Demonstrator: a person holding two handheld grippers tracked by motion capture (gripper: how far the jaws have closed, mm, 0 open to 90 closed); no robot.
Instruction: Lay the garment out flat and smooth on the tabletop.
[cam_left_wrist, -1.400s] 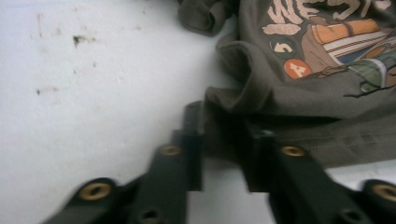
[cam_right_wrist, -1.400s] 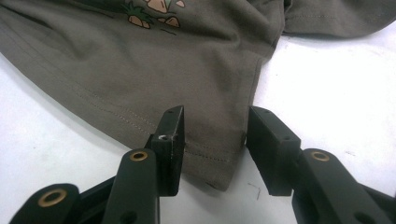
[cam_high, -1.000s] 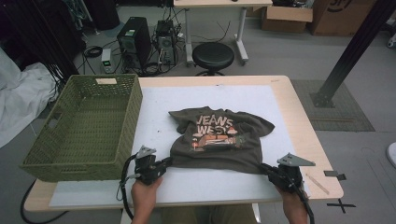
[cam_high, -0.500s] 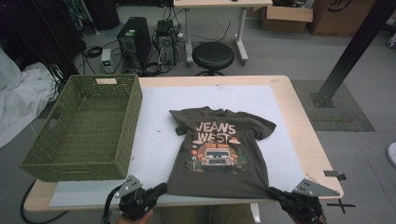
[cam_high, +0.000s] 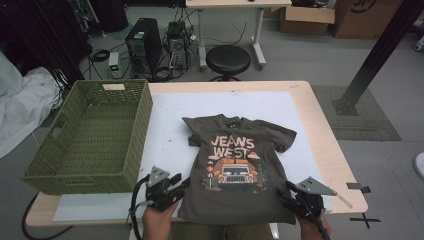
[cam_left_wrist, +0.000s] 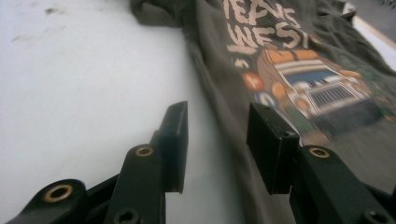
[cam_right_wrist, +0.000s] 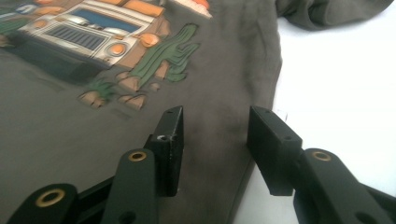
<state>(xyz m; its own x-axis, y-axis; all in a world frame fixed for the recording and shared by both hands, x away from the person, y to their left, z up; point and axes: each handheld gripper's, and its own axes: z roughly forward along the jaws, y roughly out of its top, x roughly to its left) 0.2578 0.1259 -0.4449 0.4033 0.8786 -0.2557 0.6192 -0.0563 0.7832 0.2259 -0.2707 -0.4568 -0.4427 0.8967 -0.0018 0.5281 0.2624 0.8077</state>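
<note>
1. Starting from the left side, a green woven basket stands on the table, just beside the white mat. In the high view nothing can be seen inside it.

2. Next comes the left gripper, held by a hand at the near edge of the table. Its jaws have just been opening and now stand moderately apart. In the left gripper view the side edge of the T-shirt passes between them, but the pads do not press on the cloth.

3. In the middle, the T-shirt lies on the mat with the printed front up. The collar points to the far side and the hem hangs a little over the near edge. The body looks flat; the sleeve near the basket is still a bit folded under.

4. At the right, the right gripper is at the other lower corner of the T-shirt. Its jaws have also just been opening, and in the right gripper view the cloth lies free under them.

5. My judgement: the spreading of the T-shirt seems done and it is now released. Folding it, and perhaps placing it into the basket, is what remains.
</note>
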